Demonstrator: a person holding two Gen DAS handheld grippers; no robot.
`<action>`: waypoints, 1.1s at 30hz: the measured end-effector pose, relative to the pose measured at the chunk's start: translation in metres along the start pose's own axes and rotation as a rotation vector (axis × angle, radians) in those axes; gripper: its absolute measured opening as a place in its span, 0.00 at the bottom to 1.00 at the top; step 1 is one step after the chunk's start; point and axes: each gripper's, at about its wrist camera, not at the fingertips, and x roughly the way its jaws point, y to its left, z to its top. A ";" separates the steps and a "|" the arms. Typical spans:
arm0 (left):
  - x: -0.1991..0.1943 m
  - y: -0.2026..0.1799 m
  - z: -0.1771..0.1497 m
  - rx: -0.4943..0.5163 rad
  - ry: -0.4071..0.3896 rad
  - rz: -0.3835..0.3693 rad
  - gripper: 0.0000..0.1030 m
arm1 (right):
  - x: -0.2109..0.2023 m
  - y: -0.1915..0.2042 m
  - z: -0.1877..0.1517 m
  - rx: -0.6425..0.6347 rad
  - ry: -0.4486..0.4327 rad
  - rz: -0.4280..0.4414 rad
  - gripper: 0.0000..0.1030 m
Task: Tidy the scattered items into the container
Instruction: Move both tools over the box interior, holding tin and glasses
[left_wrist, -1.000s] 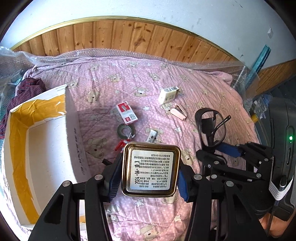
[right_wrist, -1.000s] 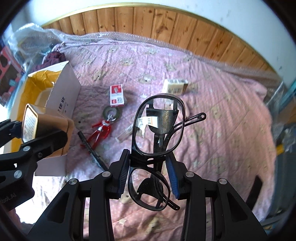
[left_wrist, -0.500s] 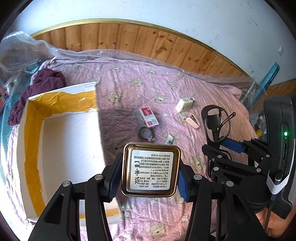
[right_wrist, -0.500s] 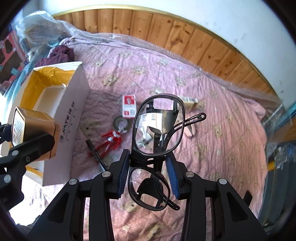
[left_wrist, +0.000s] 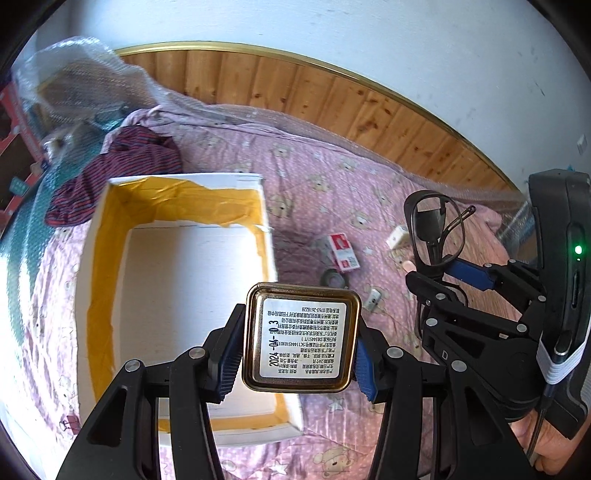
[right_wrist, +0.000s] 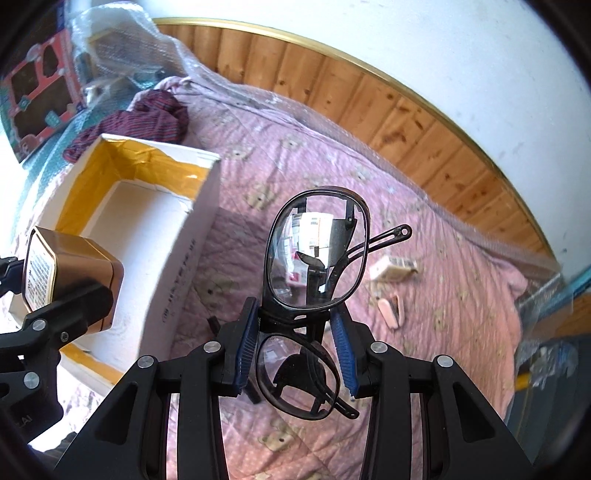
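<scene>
My left gripper (left_wrist: 298, 352) is shut on a gold square tin (left_wrist: 301, 341) with a printed label, held above the near right corner of the open white box (left_wrist: 266, 214) lined with yellow tape. From the right wrist view the tin (right_wrist: 74, 273) hangs over the box (right_wrist: 177, 258). My right gripper (right_wrist: 298, 347) is shut on black-framed glasses (right_wrist: 317, 254), folded and standing upright, to the right of the box. The glasses (left_wrist: 434, 229) also show in the left wrist view.
On the pink quilt lie a red-and-white small box (left_wrist: 343, 251), a tape roll (left_wrist: 334, 277), a white carton (right_wrist: 393, 266), a pink clip (right_wrist: 389, 310) and a small metal piece (left_wrist: 373, 298). A striped garment (left_wrist: 118, 170) lies behind the box. Bubble wrap edges the bed.
Both grippers have swung left toward the box with their loads. The tin now hangs over the box's corner, and the glasses are closer to its right wall.
</scene>
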 end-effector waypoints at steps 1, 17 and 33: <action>-0.001 0.005 0.000 -0.010 -0.003 0.004 0.51 | -0.001 0.004 0.003 -0.010 -0.003 0.002 0.40; -0.015 0.059 -0.005 -0.132 -0.035 0.054 0.51 | -0.013 0.061 0.035 -0.129 -0.048 0.043 0.40; -0.017 0.098 -0.020 -0.225 -0.019 0.106 0.51 | -0.016 0.118 0.054 -0.236 -0.069 0.112 0.40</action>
